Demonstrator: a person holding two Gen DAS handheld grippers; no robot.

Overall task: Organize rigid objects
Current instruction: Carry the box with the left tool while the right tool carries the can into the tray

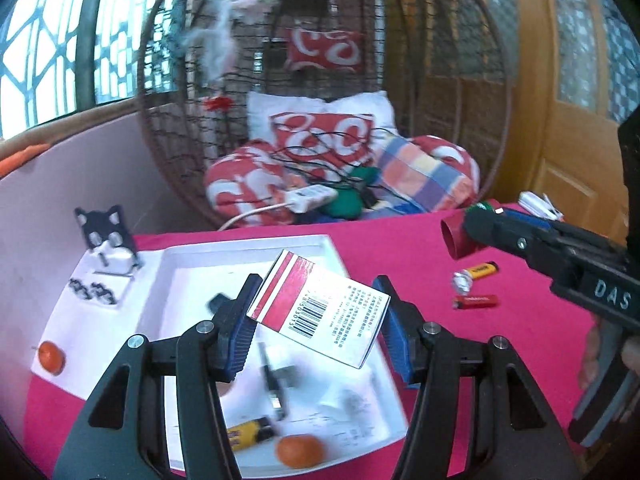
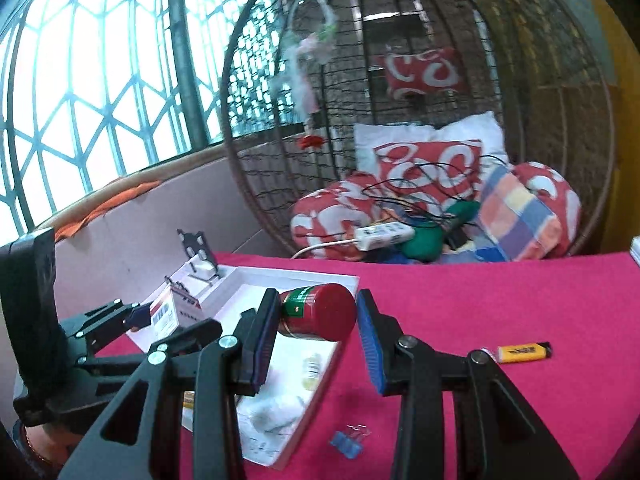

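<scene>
In the left wrist view my left gripper (image 1: 316, 324) is shut on a red-and-white box (image 1: 320, 308) with a barcode, held tilted above the white tray (image 1: 248, 250). The right wrist view shows the same box (image 2: 164, 314) and left gripper (image 2: 150, 316) at the left. My right gripper (image 2: 318, 320) is shut on a red can (image 2: 320, 312) with a green label, lying sideways between the blue pads over the tray's far right corner (image 2: 320, 278). From the left wrist view, the right gripper (image 1: 480, 220) and the can (image 1: 456, 238) hang at the right, above the pink cloth.
The tray holds an orange (image 1: 300, 450), a yellow lighter (image 1: 250, 434), a black item (image 1: 274, 384) and a black cat-shaped stand (image 1: 106, 232). On the cloth lie a yellow lighter (image 2: 524, 352), a red lighter (image 1: 476, 301) and a blue clip (image 2: 348, 442). A wicker hanging chair (image 2: 560, 128) stands behind.
</scene>
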